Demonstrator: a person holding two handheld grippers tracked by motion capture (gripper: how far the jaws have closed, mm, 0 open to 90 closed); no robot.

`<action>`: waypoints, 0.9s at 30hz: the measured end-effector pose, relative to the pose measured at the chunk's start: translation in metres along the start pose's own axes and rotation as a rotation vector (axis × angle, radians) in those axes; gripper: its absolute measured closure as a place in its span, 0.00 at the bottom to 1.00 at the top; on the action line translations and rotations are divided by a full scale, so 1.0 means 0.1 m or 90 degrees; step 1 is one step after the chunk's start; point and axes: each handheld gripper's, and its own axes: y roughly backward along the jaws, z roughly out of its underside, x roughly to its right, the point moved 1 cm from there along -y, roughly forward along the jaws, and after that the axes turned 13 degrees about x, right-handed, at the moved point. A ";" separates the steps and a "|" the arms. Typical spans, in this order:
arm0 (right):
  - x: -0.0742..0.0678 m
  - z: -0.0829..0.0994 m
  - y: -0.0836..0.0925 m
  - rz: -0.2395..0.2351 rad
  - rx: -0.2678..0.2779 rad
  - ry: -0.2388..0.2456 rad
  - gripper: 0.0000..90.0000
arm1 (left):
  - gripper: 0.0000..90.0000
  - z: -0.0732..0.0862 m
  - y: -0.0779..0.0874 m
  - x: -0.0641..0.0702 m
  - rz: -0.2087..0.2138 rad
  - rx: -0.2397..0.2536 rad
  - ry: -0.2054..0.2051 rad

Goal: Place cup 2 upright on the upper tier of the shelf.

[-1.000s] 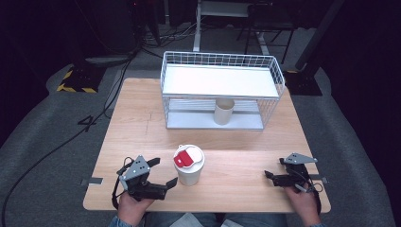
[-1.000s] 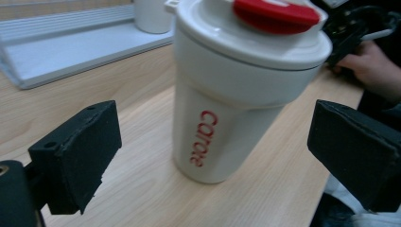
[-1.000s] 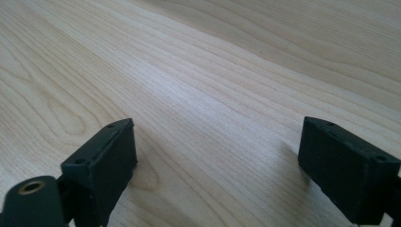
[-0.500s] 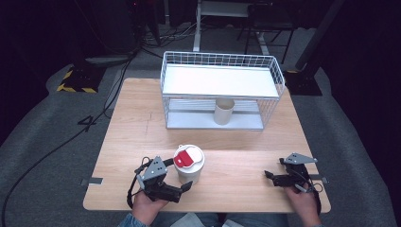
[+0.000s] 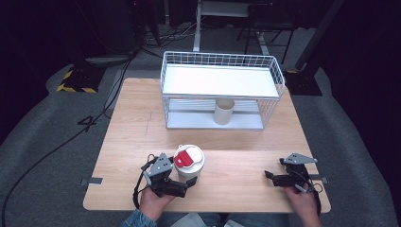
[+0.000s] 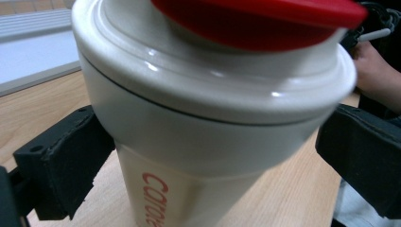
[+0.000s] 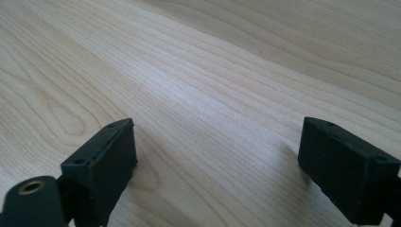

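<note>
A white cup (image 5: 189, 163) with a red flap on its lid stands upright near the table's front edge; red lettering runs down its wall (image 6: 156, 198). My left gripper (image 5: 188, 180) points right and is open, its jaws straddling the cup's lower body. In the left gripper view the left pad (image 6: 71, 165) sits at the cup's wall, while the right pad (image 6: 359, 161) stands slightly off it. My right gripper (image 5: 271, 178) rests low at the front right, open, with only bare wood between its pads (image 7: 104, 161).
A white wire rack (image 5: 222, 80) stands at the back of the wooden table (image 5: 142, 123), and a beige cup (image 5: 224, 111) sits on its lower shelf. The person's other hand (image 6: 373, 71) shows behind the cup.
My left gripper has slid right along the front edge and its jaws now lie on either side of the cup. The right gripper has stayed put.
</note>
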 end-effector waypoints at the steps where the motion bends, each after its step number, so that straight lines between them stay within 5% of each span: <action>1: 0.00 0.00 0.00 0.000 0.000 0.000 0.14 | 0.00 0.00 -0.01 -0.01 0.000 0.001 -0.003; 10: 0.00 0.00 0.00 0.000 0.000 0.000 0.14 | 0.00 0.04 -0.15 0.00 -0.027 -0.022 -0.048; 27: 0.00 0.00 0.00 0.000 0.000 0.000 0.14 | 0.09 0.11 -0.19 0.01 -0.050 -0.016 -0.064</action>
